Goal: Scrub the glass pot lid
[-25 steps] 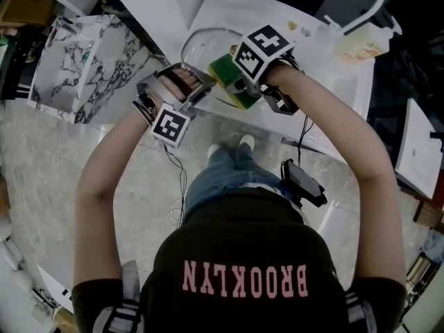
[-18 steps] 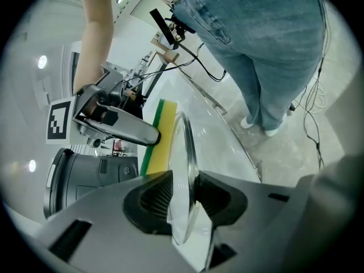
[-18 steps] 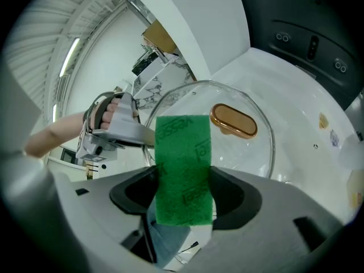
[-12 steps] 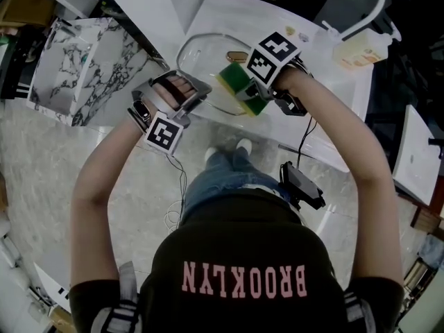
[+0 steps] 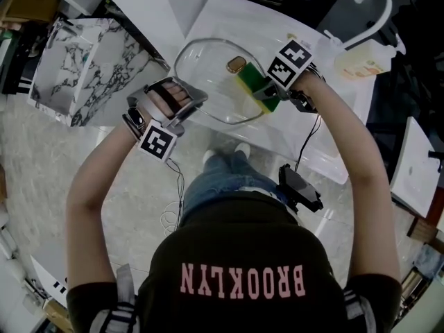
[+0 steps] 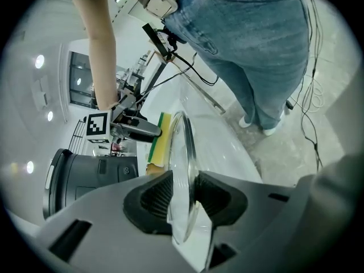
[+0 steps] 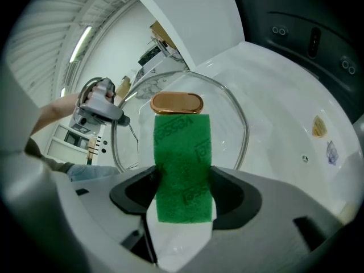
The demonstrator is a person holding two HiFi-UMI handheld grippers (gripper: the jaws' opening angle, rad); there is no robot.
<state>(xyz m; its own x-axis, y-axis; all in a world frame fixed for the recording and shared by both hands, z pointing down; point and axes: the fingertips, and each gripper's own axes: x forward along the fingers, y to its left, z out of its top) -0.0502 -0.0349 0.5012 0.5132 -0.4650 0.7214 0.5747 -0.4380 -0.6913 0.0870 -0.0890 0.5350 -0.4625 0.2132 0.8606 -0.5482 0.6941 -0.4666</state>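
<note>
**Sponge swept out to the lid's three o'clock**

Starting with the glass pot lid [image 5: 208, 82]: sits over the white counter [image 5: 326, 130] at twelve o'clock from the person, with more of its dome bare than a second ago. Has just had the green-and-yellow sponge [image 5: 255, 87] dragged across it from the near-left part toward the right rim. Uncovers the bronze knob [image 5: 236, 64] in the process, now just beside the sponge at its ten o'clock. Reads as one scrubbing stroke running out, so scrubbing looks well under way. Probably calls for a return pass back toward nine o'clock. No telling from here how clean the glass is.

Over to the right gripper [image 7: 183, 195]: clamped tight on the sponge, pads squeezing both flanks, green face turned up to its own camera. Reaches in from four o'clock on a long, nearly straight forearm.

And the left gripper [image 6: 183, 193]: pinched on the lid's rim at eight o'clock, glass edge-on between the pads. Has eased outward and back a touch while steadying the lid. Comes up from seven o'clock with the wrist cocked inward.
</note>
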